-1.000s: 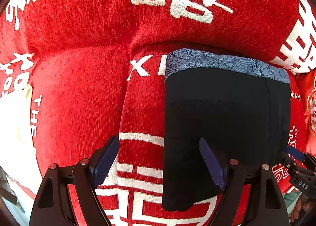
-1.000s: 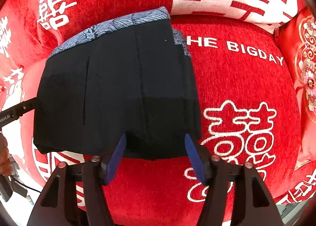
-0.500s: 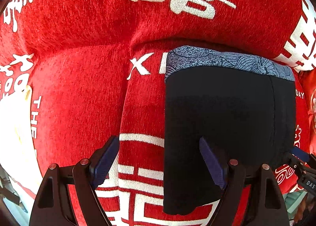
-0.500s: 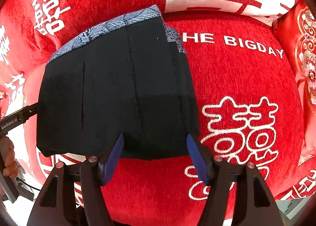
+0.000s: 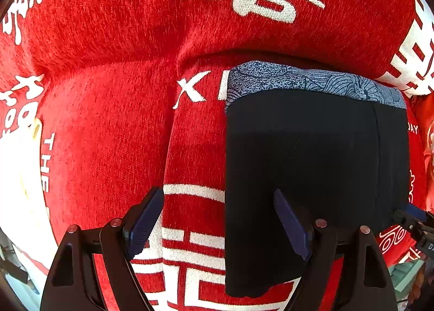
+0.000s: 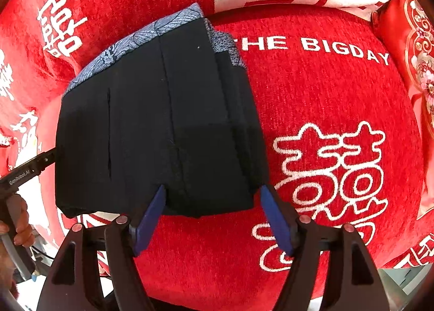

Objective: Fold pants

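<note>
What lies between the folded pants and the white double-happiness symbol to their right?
Only bare red cover, seen in the right wrist view, separates the pants from the symbol.

Right gripper (image 6: 213, 217) jaws have just been opening wider, near edge of the folded black pants (image 6: 162, 126) between the blue pads, not pinched. In the right wrist view the pants now sit a bit higher and further left in frame.

Matt black cloth pants (image 6: 152, 132), nubbly red chenille cover (image 6: 312, 99)
</note>
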